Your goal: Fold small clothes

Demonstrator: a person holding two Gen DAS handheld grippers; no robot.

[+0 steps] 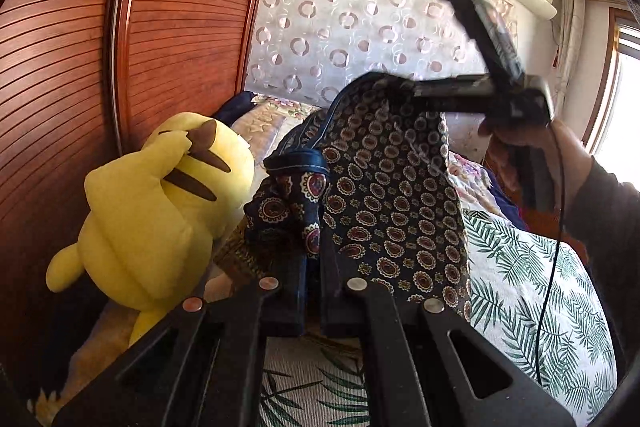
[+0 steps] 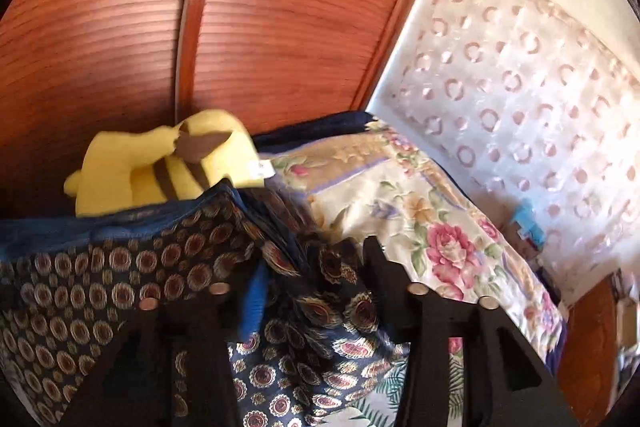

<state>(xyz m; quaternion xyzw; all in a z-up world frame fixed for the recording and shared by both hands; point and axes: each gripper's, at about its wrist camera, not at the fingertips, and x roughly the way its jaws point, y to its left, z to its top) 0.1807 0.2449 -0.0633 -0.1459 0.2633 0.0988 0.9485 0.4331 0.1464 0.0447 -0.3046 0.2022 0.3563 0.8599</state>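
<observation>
Held aloft between two grippers: one navy medallion-print cloth garment point(image 1: 384, 195). Left gripper point(image 1: 313, 251) pinched its bunched edge; right gripper point(image 1: 404, 95), ahead and rightward, clamped another corner. Beyond, left of both: one yellow plush toy point(image 1: 160, 211), two ribbed wooden wardrobe doors point(image 1: 72, 39).

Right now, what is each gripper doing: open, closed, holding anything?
Left gripper: shut on the patterned navy garment, held up off the bed.
Right gripper: fabric bunched between its fingers; shut on the same garment.

A navy medallion-print garment point(image 1: 384, 187) hangs bunched and lifted above the bed.
</observation>
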